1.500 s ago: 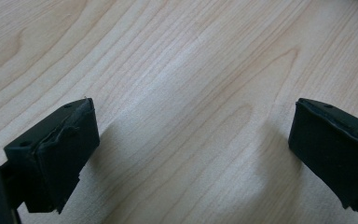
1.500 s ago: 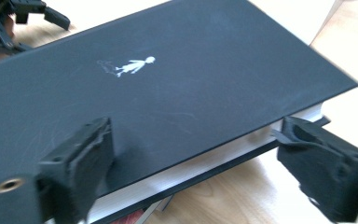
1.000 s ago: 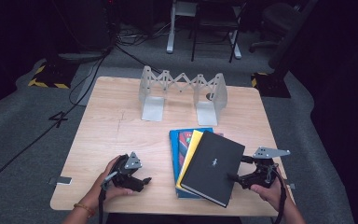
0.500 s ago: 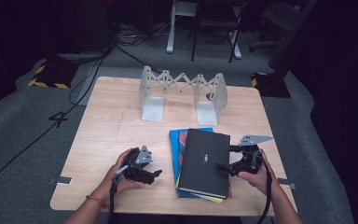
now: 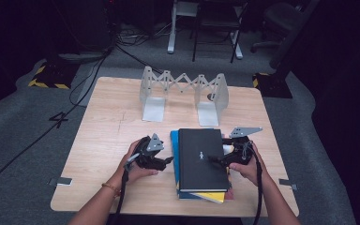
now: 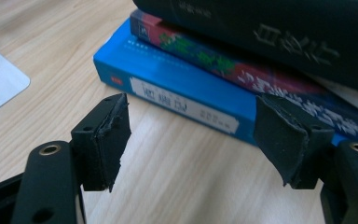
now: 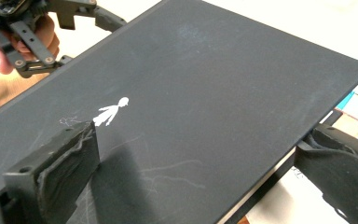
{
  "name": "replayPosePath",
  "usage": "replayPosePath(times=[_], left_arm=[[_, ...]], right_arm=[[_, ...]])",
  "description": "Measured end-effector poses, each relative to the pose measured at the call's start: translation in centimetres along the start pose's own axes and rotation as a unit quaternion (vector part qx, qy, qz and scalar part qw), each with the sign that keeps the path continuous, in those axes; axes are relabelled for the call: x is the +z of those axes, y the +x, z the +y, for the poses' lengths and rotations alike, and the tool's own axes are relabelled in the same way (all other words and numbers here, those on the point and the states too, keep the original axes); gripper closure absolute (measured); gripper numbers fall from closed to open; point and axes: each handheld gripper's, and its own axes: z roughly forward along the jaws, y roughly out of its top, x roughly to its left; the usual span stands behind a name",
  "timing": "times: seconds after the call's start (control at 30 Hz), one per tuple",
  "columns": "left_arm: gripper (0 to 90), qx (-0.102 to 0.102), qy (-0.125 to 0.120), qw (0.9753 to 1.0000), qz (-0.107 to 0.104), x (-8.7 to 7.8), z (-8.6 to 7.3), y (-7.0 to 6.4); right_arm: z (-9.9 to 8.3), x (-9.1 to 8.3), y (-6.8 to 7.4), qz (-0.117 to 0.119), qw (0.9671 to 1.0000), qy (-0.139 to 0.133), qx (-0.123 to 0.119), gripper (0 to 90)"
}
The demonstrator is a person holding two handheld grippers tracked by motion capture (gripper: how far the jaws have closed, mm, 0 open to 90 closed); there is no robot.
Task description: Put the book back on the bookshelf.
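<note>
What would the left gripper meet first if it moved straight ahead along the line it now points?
Probably the blue book at the bottom of the stack: its labelled spine lies directly ahead between the open jaws of the left gripper, though depth is uncertain.

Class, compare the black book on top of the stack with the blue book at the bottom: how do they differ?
The black book lies on top, between the right gripper's jaws; the blue book lies underneath on the table, ahead of the open left gripper. The black cover bears a small white figure; the blue spine carries a white label. Both lie flat in one stack.
</note>
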Motion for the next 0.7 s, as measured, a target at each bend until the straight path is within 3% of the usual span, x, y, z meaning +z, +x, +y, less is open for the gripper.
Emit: replayPosePath(times=[0.17,0.3,0.4,0.5,0.57,0.63,0.7], left_arm=[[27.7,0.0,0.0,1.0,0.006,0.6,0.5,0.0],[27.7,0.006,0.009,0.9999,0.009,0.7,0.5,-0.2],[27.7,0.004,0.001,0.9999,0.013,0.5,0.5,-0.1],[27.8,-0.003,0.0,0.9998,0.02,0.6,0.7,0.1],[27.8,-0.004,0.002,0.9998,0.022,0.7,0.9,0.4],[27.8,-0.007,0.003,0.9998,0.018,0.9,1.1,0.6],[27.8,-0.006,0.004,0.9998,0.021,1.2,1.3,0.8]], right_arm=[[-0.3,-0.8,0.6,-0.023,0.9997,0.0,-0.005,3.7],[-1.1,-2.1,1.6,-0.019,0.9998,0.003,-0.01,14.2],[-1.9,-2.9,2.4,-0.012,0.9998,0.01,-0.009,15.1],[-2.5,-3.4,3.0,0.005,0.9998,0.018,-0.001,15.2],[-2.8,-3.4,3.2,0.027,0.9993,0.024,0.008,14.8],[-3.0,-3.0,3.3,0.056,0.9976,0.039,0.011,8.9],[-2.9,-2.7,3.2,0.055,0.9975,0.043,0.004,2.5]])
